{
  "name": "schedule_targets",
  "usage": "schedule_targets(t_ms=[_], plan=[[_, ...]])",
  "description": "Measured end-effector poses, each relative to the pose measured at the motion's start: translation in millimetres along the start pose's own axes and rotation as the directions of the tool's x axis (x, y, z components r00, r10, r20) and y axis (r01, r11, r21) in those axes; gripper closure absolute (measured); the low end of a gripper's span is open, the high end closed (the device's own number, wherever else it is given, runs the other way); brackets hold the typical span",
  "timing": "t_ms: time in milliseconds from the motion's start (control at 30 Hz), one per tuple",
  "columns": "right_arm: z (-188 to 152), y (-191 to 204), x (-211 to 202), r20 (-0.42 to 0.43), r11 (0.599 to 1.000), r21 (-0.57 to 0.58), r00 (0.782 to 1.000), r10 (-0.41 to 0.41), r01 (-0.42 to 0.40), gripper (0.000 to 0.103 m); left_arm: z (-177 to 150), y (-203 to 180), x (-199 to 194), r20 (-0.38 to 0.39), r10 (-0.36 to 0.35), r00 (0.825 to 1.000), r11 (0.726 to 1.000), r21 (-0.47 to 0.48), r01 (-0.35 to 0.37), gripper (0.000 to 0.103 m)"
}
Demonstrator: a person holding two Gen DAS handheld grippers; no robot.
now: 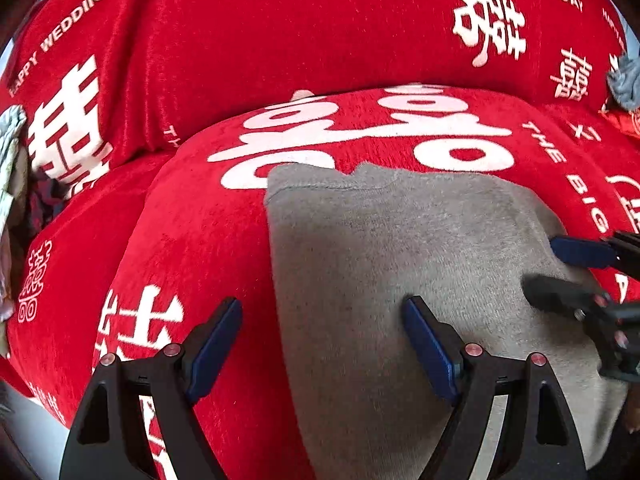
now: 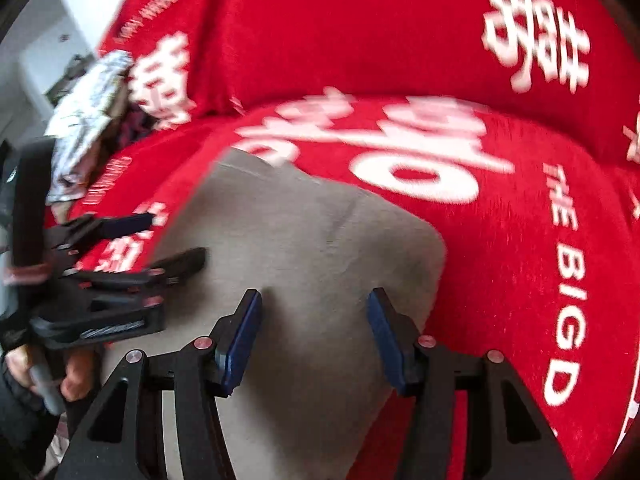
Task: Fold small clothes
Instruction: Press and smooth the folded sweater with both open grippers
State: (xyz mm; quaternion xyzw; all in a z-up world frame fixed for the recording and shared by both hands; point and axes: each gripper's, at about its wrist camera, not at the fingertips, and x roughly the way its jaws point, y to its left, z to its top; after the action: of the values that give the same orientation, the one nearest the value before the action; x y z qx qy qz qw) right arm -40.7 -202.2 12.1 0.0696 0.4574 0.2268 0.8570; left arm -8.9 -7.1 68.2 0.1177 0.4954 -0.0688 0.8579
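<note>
A red cover (image 1: 224, 216) with white lettering and wedding characters lay draped over the seat and backrest of a sofa. A crumpled bluish cloth (image 1: 626, 80) sat at its right end, and a pale patterned bundle (image 2: 86, 120) was heaped at the left.

Both black grippers, left gripper (image 1: 322, 312) and right gripper (image 2: 314, 300), carry blue pads and red screws.
</note>
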Motion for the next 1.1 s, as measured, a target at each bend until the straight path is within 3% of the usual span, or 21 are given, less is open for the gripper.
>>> schedule_targets(t_ms=[133,267,367,433,533,700,967,1100], plan=[[0.1,1.4,-13.5,0.039,0.999,0.034,0.999,-0.003,0.001,0.043,-2.1,0.0,-9.8,0.017,0.005,1.0,1.0,-0.006,-0.005,0.019],[-22.3,40.5,-50.5,0.129,0.994,-0.108,0.992,0.004,0.01,0.043,-15.5,-0.2,-31.3,0.059,-0.015,0.998,1.0,-0.008,0.016,0.019],[-47.5,67.5,-65.7,0.152,0.98,-0.197,0.988,0.016,0.015,0.043,-32.2,-0.4,-43.8,0.078,-0.022,0.997,1.0,-0.016,0.023,0.019],[-62.8,77.0,-63.8,0.134,0.974,-0.225,0.991,0.016,0.015,0.043,-42.1,-0.5,-45.1,0.079,-0.005,0.997,1.0,-0.014,0.007,0.019],[-84.8,75.9,-49.5,0.097,0.971,-0.228,0.994,-0.045,0.067,0.044,-56.5,0.2,-47.9,0.084,-0.011,0.996,1.0,-0.009,0.012,0.019],[-112.7,64.7,-58.8,0.119,0.979,-0.195,0.992,-0.041,0.064,0.044,-78.7,-2.4,-55.8,0.098,-0.006,0.995,1.0,-0.002,0.006,0.019],[-126.2,66.7,-53.9,0.064,0.973,-0.203,0.993,-0.097,0.108,0.044,-100.3,0.8,-67.1,0.1,-0.013,0.995,1.0,-0.024,0.015,0.019],[-128.3,79.0,-74.9,0.08,0.969,-0.188,0.986,-0.15,0.162,0.038,-108.7,0.3,-100.6,0.184,-0.014,0.983,1.0,-0.023,0.019,0.019]])
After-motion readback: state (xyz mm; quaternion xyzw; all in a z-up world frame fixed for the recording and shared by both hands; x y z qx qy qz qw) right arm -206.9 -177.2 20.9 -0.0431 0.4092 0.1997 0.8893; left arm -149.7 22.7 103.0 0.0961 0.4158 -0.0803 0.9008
